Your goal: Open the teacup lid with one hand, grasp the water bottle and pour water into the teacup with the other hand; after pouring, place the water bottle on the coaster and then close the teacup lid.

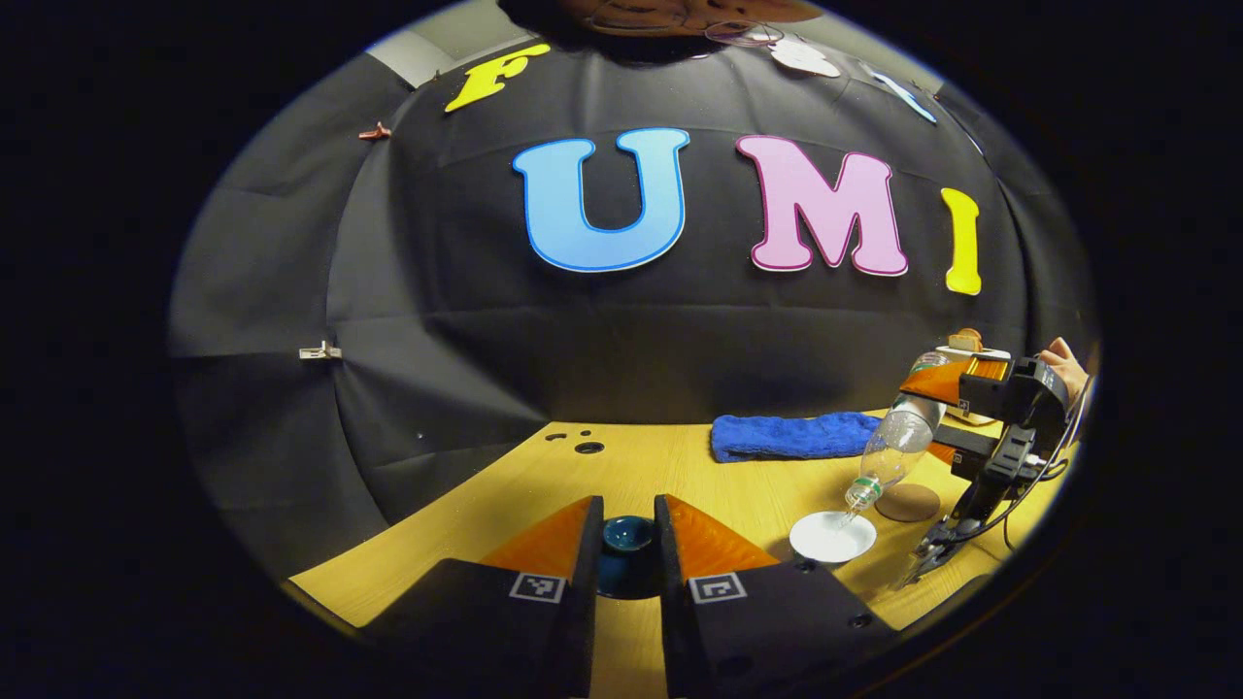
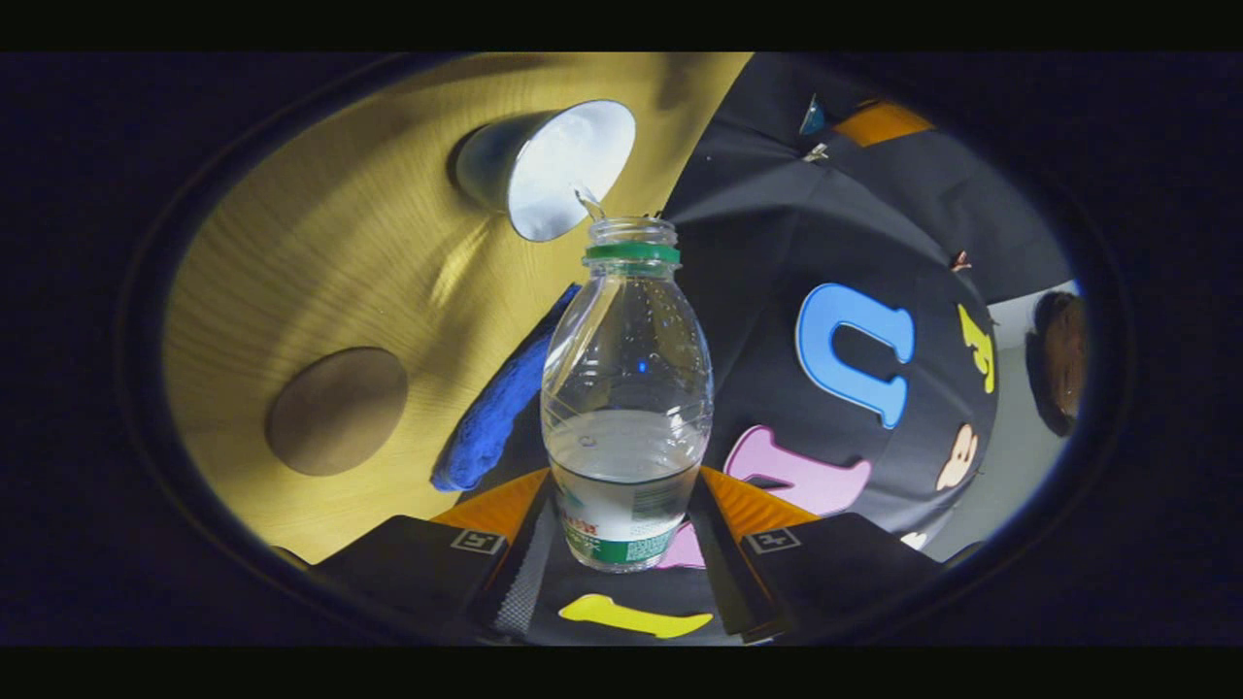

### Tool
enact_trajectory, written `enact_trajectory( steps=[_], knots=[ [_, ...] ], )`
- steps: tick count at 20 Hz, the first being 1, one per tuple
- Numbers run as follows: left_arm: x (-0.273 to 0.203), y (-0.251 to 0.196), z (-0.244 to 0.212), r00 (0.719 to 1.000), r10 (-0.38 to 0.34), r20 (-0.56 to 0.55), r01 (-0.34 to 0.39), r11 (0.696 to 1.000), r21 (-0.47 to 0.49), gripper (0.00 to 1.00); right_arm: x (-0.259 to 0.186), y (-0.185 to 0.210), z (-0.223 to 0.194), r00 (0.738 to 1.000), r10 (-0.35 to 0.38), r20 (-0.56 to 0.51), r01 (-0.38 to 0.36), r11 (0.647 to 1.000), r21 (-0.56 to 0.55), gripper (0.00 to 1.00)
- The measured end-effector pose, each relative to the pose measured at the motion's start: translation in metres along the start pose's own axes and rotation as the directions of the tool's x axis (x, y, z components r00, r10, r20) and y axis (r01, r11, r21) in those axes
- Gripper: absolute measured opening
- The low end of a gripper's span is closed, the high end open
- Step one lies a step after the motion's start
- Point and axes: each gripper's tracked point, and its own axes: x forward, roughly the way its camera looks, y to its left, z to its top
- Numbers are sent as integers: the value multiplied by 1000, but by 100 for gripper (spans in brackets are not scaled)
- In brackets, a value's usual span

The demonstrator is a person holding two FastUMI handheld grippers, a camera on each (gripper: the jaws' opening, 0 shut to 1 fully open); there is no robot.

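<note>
Now the right tongs (image 2: 621, 529) pinch the tilted water bottle (image 2: 626, 388) trickling into the teacup (image 2: 544, 170) on the tabletop (image 1: 680, 466), left tongs (image 1: 628, 553) clamping the lid (image 1: 628, 536) — best keep that tilt gentle, mouth over the rim.

Uncapped water bottle (image 2: 626, 388) tilted over open teacup (image 2: 544, 170).

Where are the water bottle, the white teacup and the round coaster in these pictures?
water bottle (image 2: 626, 388): right gripper view, on its clear body.
teacup (image 1: 832, 537): left gripper view, on its white inside.
coaster (image 2: 337, 411): right gripper view, on the middle of its brown disc.
</note>
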Motion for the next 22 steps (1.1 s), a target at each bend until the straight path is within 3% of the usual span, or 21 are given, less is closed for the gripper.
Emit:
enact_trajectory(
  steps=[9, 10, 14, 15, 16, 20, 22],
  knots=[
    [-4, 3, -1, 1000, 8, 0, -8, 1000, -6, 29, -2, -20, 12, 993, -93, 74, 99, 991, -88, 74],
    [-4, 2, -1, 1000, 6, 1, -6, 1000, -6, 32, 0, -25, 11, 990, -120, 74, 128, 986, -103, 71],
    [-5, 2, -1, 1000, 6, 2, -6, 1000, -9, 28, 0, -53, 3, 965, -243, 102, 257, 955, -148, 74],
    [-5, 1, -1, 1000, 5, 1, -5, 1000, -10, 32, -1, -63, 4, 954, -270, 131, 289, 944, -157, 74],
    [-6, 2, -1, 1000, 5, 2, -5, 1000, -11, 28, -1, -68, 6, 948, -280, 153, 303, 939, -163, 74],
    [-5, 5, 0, 1000, 10, 5, -10, 1000, -9, 28, -1, -74, 11, 933, -299, 201, 336, 924, -185, 74],
    [-4, 5, 0, 1000, 13, 6, -13, 1000, -11, 32, -1, -74, 9, 938, -289, 190, 323, 928, -183, 74]
  ],
)
